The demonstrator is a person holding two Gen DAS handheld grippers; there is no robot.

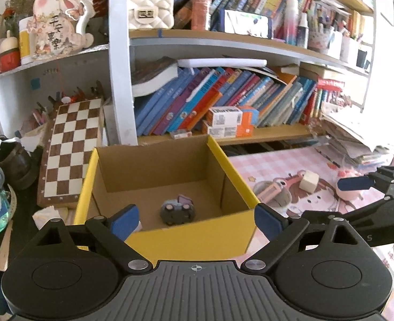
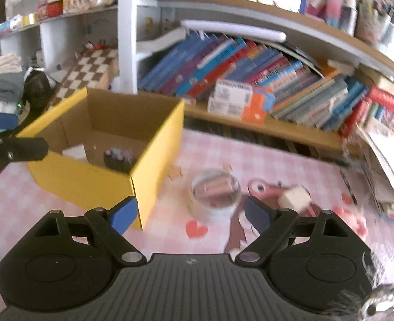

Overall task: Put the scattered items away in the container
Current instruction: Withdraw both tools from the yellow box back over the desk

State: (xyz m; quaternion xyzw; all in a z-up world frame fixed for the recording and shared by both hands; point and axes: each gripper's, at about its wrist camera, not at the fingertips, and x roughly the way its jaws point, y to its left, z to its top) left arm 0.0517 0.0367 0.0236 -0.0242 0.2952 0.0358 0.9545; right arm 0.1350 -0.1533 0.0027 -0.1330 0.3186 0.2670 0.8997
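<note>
A yellow cardboard box (image 1: 191, 238) stands open on the pink mat, with a grey toy car (image 1: 177, 210) on its floor. My left gripper (image 1: 197, 220) hovers open over the box's near wall with nothing between its fingers. In the right wrist view the box (image 2: 90, 182) sits at the left, holding the car (image 2: 118, 157) and a white item (image 2: 75, 152). My right gripper (image 2: 191, 214) is open and empty above the mat. Just ahead of it lie a clear tape roll (image 2: 215, 192) and a cream cube (image 2: 294, 199). A blurred pink item (image 2: 354, 219) lies farther right.
Bookshelves (image 1: 223, 99) packed with books rise behind the box and mat. A chessboard (image 1: 71, 149) leans left of the box, beside a dark shoe (image 1: 17, 163) and folded clothes. Stacked papers (image 2: 384, 160) crowd the mat's right edge. Orange-and-white cartons (image 2: 239, 99) sit on the low shelf.
</note>
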